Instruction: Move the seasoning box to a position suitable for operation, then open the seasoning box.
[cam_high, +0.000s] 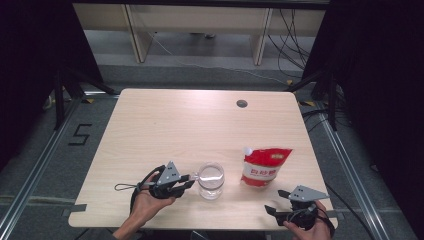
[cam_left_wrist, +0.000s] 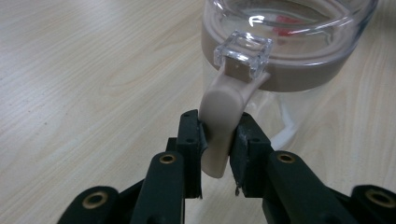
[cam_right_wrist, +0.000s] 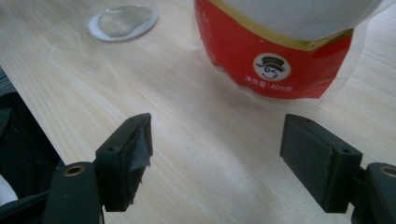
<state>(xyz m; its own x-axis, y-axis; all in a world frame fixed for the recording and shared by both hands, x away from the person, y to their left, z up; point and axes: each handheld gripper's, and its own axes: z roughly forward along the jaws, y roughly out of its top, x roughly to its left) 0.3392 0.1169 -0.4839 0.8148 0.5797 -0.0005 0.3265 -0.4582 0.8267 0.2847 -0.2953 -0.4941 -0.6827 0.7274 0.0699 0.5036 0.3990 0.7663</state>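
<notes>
Currently the left gripper (cam_left_wrist: 217, 140) is clamping the beige handle (cam_left_wrist: 219, 116) of the clear jar (cam_high: 210, 180) near the desk's (cam_high: 165, 125) front edge, while the right gripper (cam_right_wrist: 217, 158), gaping empty, is facing the red pouch (cam_right_wrist: 280, 51) just ahead.

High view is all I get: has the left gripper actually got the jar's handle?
Observer: Yes. In the left gripper view the pads press both sides of the beige handle of the clear jar.
Operator: And the right gripper?
Observer: Its jaws stand wide apart with bare table between them.
Operator: What does it face?
Observer: The red pouch, just ahead, untouched.
</notes>
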